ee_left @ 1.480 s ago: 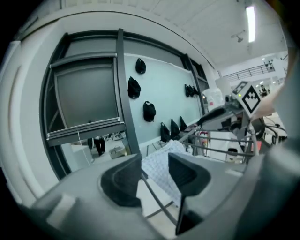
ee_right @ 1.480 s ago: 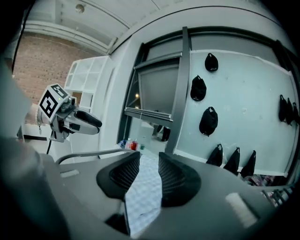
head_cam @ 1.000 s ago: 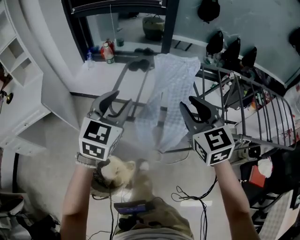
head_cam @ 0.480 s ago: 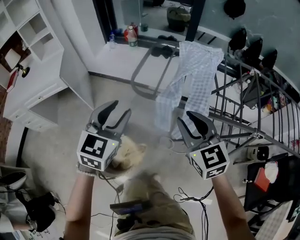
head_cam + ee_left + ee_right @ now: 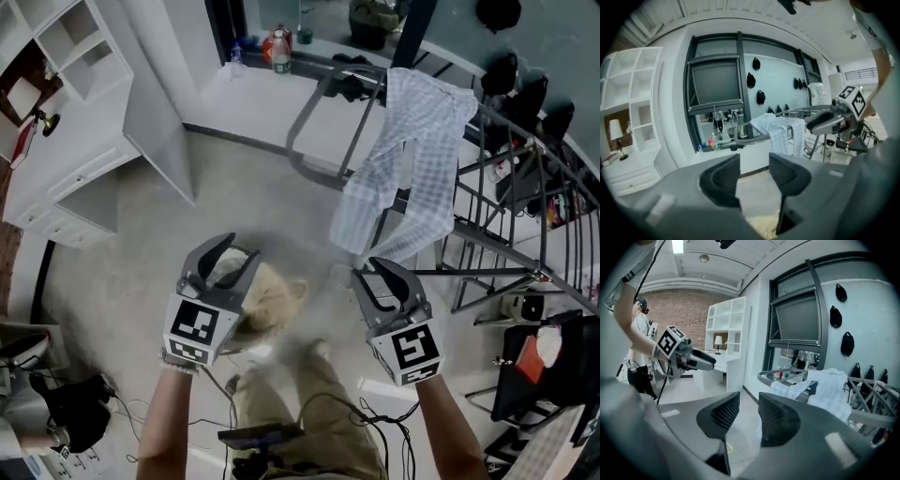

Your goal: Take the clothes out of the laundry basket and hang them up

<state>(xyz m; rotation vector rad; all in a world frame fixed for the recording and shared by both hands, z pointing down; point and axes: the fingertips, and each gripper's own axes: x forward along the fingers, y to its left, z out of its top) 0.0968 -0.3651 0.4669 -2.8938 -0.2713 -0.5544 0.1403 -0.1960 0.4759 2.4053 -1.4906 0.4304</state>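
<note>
A pale checked garment point(image 5: 412, 150) hangs over the top bar of the metal drying rack point(image 5: 525, 216); it also shows in the left gripper view as the garment point(image 5: 780, 131) and in the right gripper view as the garment point(image 5: 825, 390). On the floor lies a blurred beige heap of cloth point(image 5: 272, 295), just beyond my left gripper point(image 5: 234, 253). The left gripper point(image 5: 753, 173) is open and has just been opening a little, with nothing between its jaws. My right gripper point(image 5: 380, 274) hangs beside it below the garment, and this right gripper point(image 5: 749, 411) is also open and holds nothing.
A white shelf unit point(image 5: 66, 122) stands at the left wall. Bottles point(image 5: 279, 47) sit on the window ledge. Dark objects point(image 5: 497, 70) hang on the far wall. Cables point(image 5: 394, 441) trail on the floor by my legs. Another person point(image 5: 637, 333) stands at the far left.
Both grippers have sunk and drawn back from the rack toward the floor. The beige heap now lies right at the left gripper's jaws. The checked garment stays on the rack.
</note>
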